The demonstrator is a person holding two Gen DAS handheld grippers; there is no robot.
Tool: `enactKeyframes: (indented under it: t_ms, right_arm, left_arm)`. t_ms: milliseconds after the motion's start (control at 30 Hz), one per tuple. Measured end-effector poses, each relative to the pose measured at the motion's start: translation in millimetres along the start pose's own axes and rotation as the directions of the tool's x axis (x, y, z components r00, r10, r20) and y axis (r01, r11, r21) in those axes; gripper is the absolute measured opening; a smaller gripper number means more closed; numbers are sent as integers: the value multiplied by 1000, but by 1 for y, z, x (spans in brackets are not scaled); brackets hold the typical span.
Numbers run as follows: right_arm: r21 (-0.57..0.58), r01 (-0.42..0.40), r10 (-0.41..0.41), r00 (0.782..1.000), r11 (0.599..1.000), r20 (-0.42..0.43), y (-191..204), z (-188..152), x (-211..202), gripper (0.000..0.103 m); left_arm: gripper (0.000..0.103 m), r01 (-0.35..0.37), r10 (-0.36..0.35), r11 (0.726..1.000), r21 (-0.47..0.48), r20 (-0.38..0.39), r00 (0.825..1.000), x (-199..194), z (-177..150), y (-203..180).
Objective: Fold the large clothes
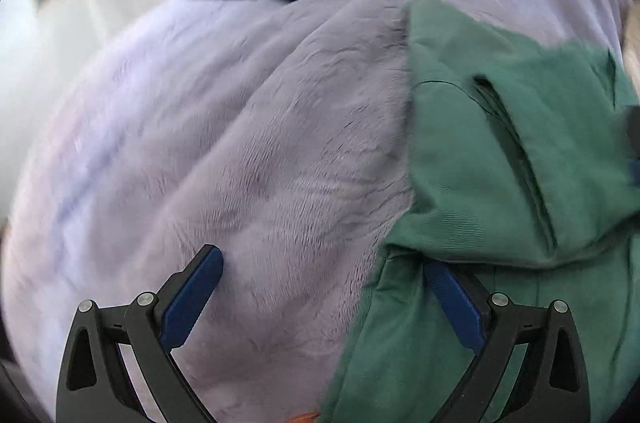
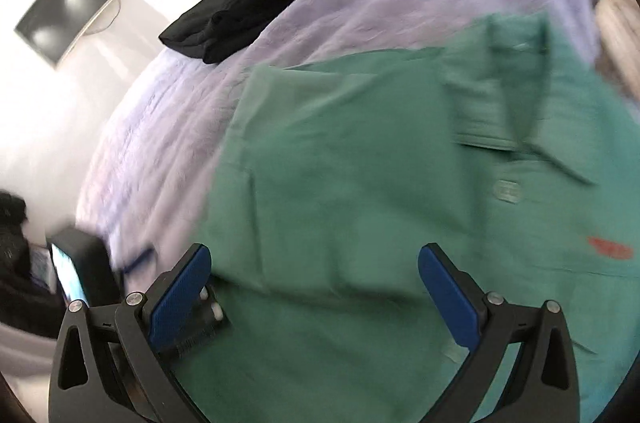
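Green shirt (image 2: pixel 360 183) lies spread on the lilac bed cover (image 1: pixel 200 143) — under the released right tongs (image 2: pixel 314 269), and beneath only the right-hand finger of the released left tongs (image 1: pixel 324 271).

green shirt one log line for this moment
green shirt: partly folded on lilac blanket | left gripper: open, empty | right gripper: open over shirt | black garment: folded, apart

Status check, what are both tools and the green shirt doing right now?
Left tool open, right tool open, both empty. Green shirt lying partly folded on lilac blanket. Black garment clear beyond.
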State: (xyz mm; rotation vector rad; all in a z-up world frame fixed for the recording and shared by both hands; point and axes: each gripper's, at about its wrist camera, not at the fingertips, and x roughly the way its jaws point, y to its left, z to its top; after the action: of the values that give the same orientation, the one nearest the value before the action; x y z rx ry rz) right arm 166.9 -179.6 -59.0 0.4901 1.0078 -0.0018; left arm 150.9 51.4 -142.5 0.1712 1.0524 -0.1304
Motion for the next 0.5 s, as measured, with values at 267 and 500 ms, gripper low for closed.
enactKeyframes:
  t_ms: [267,500]
  right_arm:
    - [-142,273,-283,957,952,-61,20,-2,64,17]
    - [197,65,-101,978,978,182,-97,-9,-62,15]
  left_arm:
    - [101,21,-22,999,-31,-8,1000,2,-1,-1]
    - [101,25,-25,1000,-6,-6,1000,12,7,3]
